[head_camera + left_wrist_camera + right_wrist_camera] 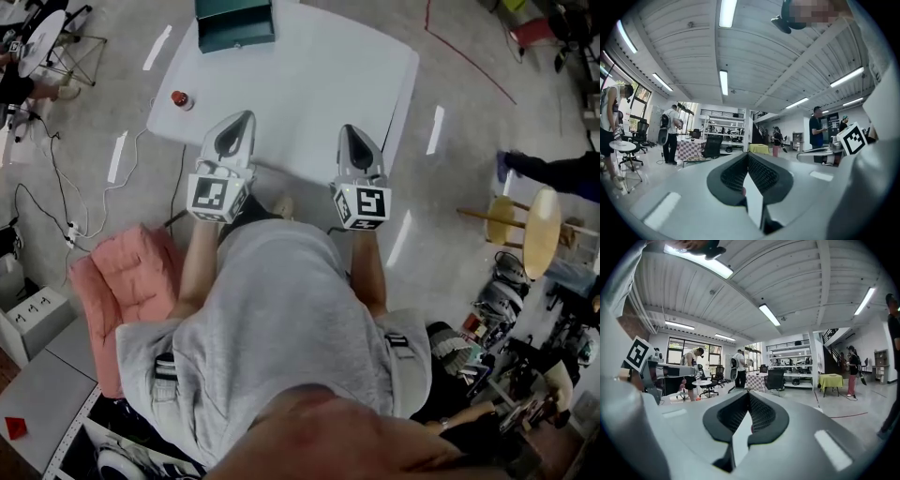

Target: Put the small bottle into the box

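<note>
In the head view a small red-topped bottle (pixel 180 98) stands near the left edge of the white table (pixel 309 84). A dark teal box (pixel 235 23) sits at the table's far edge. My left gripper (pixel 244 117) and right gripper (pixel 349 129) hang side by side over the table's near edge, well short of both objects. Each has its jaws together with nothing between them. In the left gripper view the left gripper (pixel 748 157) points across the room, and neither bottle nor box shows. The right gripper (pixel 750 395) looks the same way in the right gripper view.
A pink padded seat (pixel 122 281) stands on the floor to my left, next to a power strip (pixel 33 309) and cables. A wooden stool (pixel 525 225) and a person's leg (pixel 553 171) are at the right. Several people stand far off in both gripper views.
</note>
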Available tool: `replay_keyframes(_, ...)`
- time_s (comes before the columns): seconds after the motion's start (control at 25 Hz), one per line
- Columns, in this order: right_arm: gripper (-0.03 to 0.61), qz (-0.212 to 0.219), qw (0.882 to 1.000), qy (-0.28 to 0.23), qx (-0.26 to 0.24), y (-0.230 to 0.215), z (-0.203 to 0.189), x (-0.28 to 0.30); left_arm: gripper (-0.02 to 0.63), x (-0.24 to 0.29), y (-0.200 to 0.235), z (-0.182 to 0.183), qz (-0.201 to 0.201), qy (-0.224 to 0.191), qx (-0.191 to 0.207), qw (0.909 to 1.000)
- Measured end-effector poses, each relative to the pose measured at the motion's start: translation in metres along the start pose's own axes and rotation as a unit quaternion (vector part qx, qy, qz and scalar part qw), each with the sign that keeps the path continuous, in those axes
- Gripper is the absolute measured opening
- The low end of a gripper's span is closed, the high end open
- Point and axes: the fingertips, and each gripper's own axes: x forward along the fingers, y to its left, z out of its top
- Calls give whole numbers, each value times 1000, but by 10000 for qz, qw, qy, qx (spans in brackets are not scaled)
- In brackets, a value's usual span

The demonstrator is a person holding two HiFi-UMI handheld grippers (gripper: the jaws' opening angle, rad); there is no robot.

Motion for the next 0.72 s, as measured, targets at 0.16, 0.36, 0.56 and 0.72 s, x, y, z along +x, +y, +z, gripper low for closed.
replay_keyframes(0.16, 3, 436, 9990, -33, -73, 29, 7, 32, 11, -14, 35, 2, 400, 9, 2, 9992)
replay_keyframes(0.36, 3, 1003, 9949, 9, -124, 76, 16, 64, 11, -41, 79, 6, 938, 16, -25, 9956)
replay_keyframes(0.56, 3, 1630, 9865, 32, -180, 128, 27, 90, 11, -76, 116, 10, 1497, 67, -79, 9887)
replay_keyframes(0.72, 3, 2046, 9785, 87, -229, 166, 29, 115, 11, -97, 148, 7, 1899, 102, -149, 9816)
